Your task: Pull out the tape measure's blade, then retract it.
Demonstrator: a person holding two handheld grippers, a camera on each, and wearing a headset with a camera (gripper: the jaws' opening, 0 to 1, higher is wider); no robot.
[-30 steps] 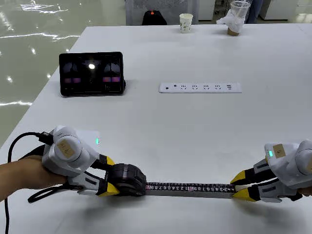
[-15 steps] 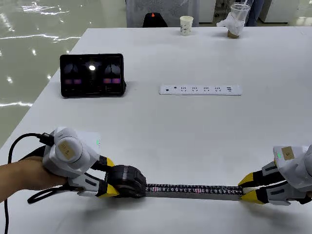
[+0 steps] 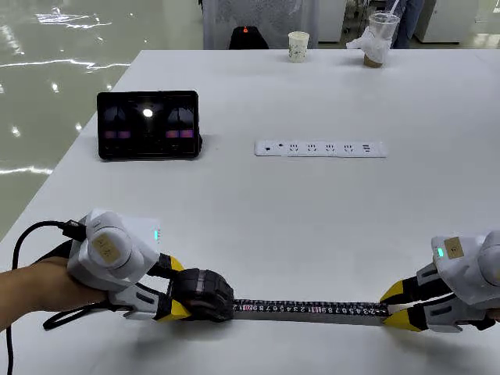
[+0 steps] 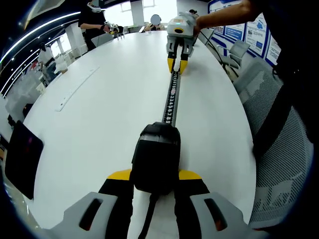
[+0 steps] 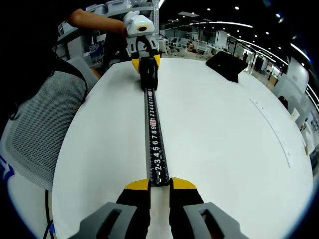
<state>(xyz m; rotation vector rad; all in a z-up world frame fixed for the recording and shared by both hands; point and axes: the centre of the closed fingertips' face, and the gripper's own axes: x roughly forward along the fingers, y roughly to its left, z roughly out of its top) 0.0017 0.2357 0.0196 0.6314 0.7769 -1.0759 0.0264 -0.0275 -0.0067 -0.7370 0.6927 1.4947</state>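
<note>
The left gripper (image 4: 155, 175) has its jaws closed around the black tape measure (image 4: 156, 157), the yellow tips pressed against either side of the case, which sits squarely between them on the white table (image 3: 312, 219). From the mouth of the case the blade (image 5: 154, 139) runs straight ahead of those jaws, lying flat on the table with its numbers facing up (a red stretch of marks shows partway along). Its far end sits between the tips of the right gripper (image 5: 160, 185), whose jaws are drawn in to a narrow gap and pinch the blade's end. The two grippers face each other tip to tip, well apart, with the drawn-out blade bridging them. Well beyond both pairs of jaws, a dark tablet (image 3: 148, 124) stands propped and a white power strip (image 3: 320, 148) lies flat.
</note>
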